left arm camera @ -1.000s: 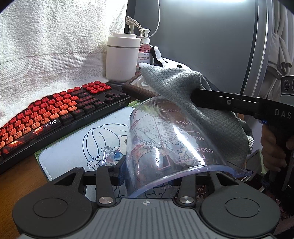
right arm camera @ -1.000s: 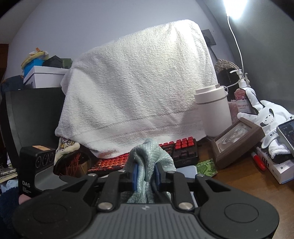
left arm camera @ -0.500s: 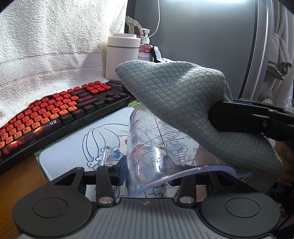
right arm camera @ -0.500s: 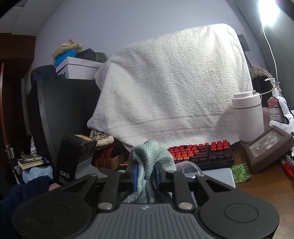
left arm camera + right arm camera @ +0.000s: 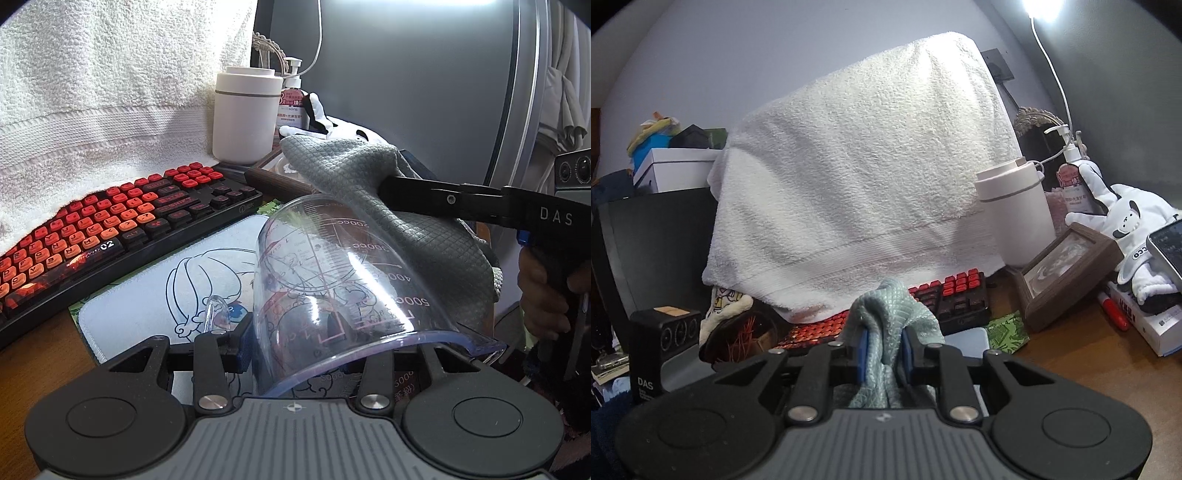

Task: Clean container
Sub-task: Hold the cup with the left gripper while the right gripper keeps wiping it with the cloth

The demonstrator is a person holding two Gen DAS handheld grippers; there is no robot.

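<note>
Clear plastic measuring jug (image 5: 332, 280) with printed scale lay tilted at lower centre of the left wrist view, its wall clamped by the left gripper (image 5: 325, 347) fingers. The right gripper (image 5: 882, 354) fingers pinched a grey-green waffle-weave cloth (image 5: 373, 192) draped against the jug's upper right side.

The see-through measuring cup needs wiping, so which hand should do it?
Probably the right. The right gripper already pinches the grey cloth, draped against the measuring cup. The left gripper is busy holding that cup.

Clear graduated measuring cup (image 5: 332, 280) tilts above the desk, grey waffle cloth (image 5: 369, 192) draped against its side.
</note>
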